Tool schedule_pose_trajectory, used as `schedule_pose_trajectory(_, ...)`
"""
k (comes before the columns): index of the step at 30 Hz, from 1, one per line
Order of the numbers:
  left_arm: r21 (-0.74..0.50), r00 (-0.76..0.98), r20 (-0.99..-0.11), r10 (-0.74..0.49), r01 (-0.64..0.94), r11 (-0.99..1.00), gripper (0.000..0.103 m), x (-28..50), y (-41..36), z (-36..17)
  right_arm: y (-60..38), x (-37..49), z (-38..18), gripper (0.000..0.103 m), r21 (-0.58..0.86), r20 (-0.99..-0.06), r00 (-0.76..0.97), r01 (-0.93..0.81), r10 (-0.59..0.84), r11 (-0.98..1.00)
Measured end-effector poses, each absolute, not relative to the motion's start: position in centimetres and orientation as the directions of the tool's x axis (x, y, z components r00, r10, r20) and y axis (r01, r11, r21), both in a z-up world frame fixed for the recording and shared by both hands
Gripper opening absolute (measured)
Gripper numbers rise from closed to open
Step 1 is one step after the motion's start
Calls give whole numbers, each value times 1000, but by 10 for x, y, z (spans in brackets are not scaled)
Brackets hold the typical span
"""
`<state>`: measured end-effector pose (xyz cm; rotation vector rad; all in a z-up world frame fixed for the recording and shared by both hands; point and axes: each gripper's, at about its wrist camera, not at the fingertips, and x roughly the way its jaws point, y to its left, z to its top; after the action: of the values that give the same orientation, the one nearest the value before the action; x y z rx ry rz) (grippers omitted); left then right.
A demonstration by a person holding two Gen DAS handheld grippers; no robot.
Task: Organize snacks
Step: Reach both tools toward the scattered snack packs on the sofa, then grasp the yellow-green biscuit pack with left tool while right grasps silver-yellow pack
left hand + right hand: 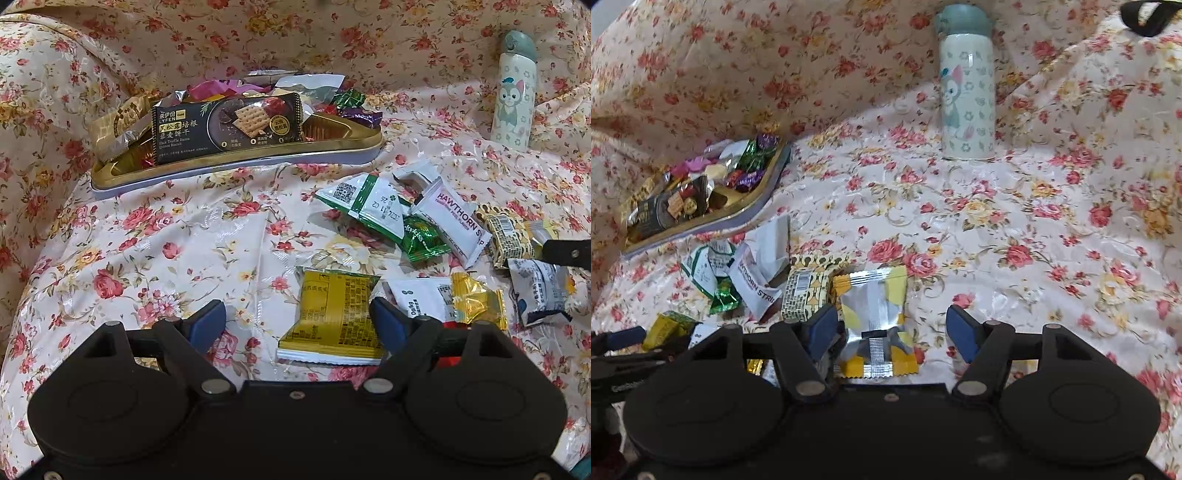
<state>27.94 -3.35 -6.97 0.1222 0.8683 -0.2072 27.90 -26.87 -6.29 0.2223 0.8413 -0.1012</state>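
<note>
Right-wrist view puts the right gripper (892, 328) at the lower middle of the frame, its jaws partly open around a silver and yellow packet (873, 314) that lies flat on the flowered cloth (1015, 229). The left pad touches or nearly touches the packet's edge while the right pad stands clear of it, so nothing is gripped yet; the packet sits between the pads probably because it is the next one to be lifted. Left-wrist view shows the left gripper (298, 320) at the lower middle, jaws wide, with a yellow printed packet (334, 314) lying between them, against the right pad and well clear of the left pad, likewise unheld. Loose snacks cluster at the right of that frame: a green and white sachet (364, 201) and a white hawthorn strip (456, 218) overlapping a small green candy (421, 236). The gold tray (354, 147) in the upper left already holds a black cracker pack (227, 125) and wrapped sweets, so it looks like the collecting place. A cartoon-printed bottle (513, 96) stands upright at the upper right, apart from the sorting.
</note>
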Motion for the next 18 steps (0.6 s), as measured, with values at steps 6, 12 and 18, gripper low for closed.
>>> schedule_pose_trajectory(6, 20, 629, -766, -134, 232, 973, 86, 279, -34, -70, -259, 286, -73, 69, 111, -755, 655, 145, -11, 983)
schedule_pose_trajectory(12, 20, 630, -765, -134, 232, 973, 86, 278, -33, -71, -249, 288, -78, 61, 21, -739, 671, 106, -56, 994)
schedule_pose_trajectory(18, 20, 630, -765, -135, 232, 973, 86, 279, -33, -71, -251, 281, -78, 40, 4, -723, 688, 93, -62, 996)
